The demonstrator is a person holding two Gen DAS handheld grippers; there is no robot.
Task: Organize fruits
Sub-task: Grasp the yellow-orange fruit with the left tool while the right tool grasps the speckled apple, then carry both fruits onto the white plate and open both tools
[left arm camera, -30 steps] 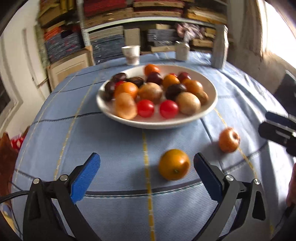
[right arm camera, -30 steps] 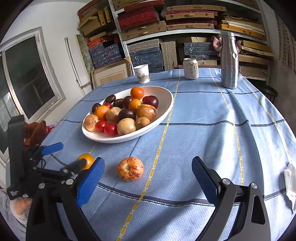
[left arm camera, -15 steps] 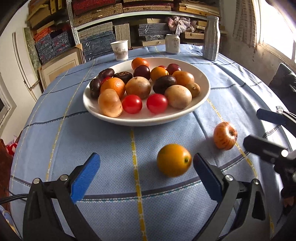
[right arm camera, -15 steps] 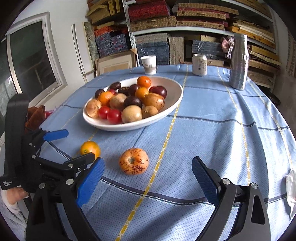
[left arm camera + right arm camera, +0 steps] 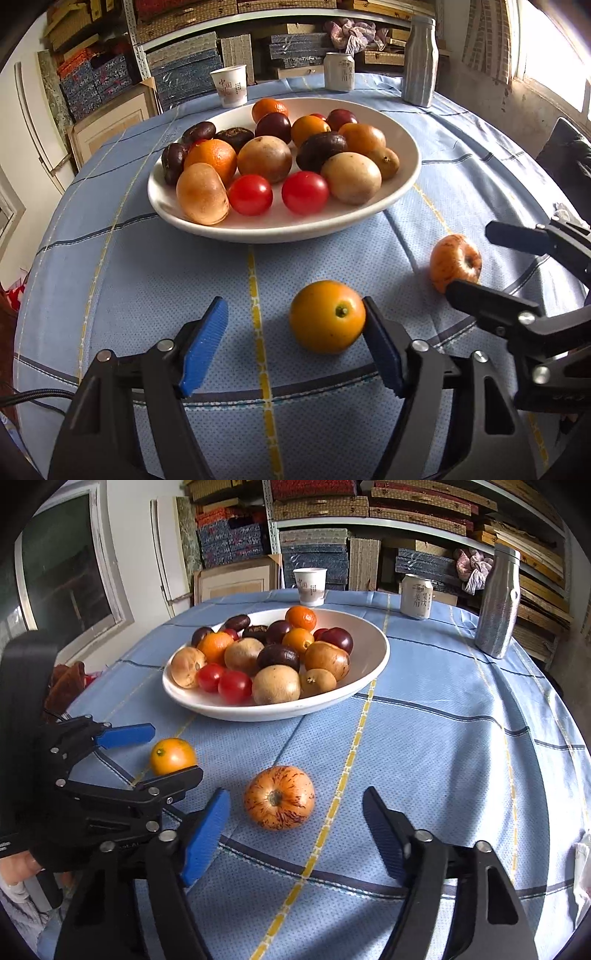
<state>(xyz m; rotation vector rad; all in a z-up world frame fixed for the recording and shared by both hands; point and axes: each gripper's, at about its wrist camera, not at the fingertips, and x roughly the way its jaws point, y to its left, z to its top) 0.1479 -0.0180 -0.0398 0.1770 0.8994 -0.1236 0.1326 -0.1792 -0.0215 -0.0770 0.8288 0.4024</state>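
Both pairs of jaws stand spread wide and hold nothing. Low in the left wrist view, the left gripper (image 5: 295,343) brackets the orange citrus fruit (image 5: 327,315): its right-hand pad looks to be just touching the fruit's side, while the left-hand pad stands well clear, so no grip is made yet. At the right edge of that frame the striped orange fruit (image 5: 455,262) lies on the blue checked tablecloth (image 5: 147,277), with the other tool's fingers around it. In the right wrist view the right gripper (image 5: 297,830) sits low in the frame, the striped fruit between its fingertips but touching neither.

Upper centre in both views, the white bowl (image 5: 406,173) already carries most of the fruit: cherry tomatoes, dark plums, tangerines and brown-skinned ones. By my reading the sorting is nearly finished; only the two loose fruits near the bowl's front rim remain, each still to be gripped, lifted and set in.
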